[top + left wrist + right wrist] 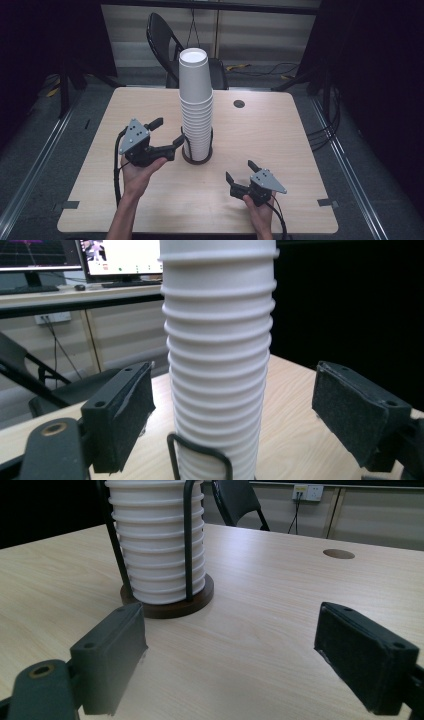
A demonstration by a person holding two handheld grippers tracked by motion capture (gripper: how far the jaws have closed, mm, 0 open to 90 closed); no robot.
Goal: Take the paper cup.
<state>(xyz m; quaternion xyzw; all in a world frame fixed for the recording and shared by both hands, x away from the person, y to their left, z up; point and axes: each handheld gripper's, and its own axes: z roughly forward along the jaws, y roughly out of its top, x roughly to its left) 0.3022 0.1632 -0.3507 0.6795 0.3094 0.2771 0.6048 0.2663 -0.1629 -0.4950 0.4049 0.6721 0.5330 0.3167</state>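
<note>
Around the unmarked cup stack [218, 360], the left hand-held gripper [230, 405] gapes without touching.

Cup stack [196, 107]: white, ribbed with rim lines
Holder base [172, 606]: dark brown, with black wire uprights
Surface [280, 145]: pale wood grain
Left gripper [167, 131]: black, grey top plate
Right gripper [241, 170]: black, grey top plate
Chair [162, 37]: black
</note>
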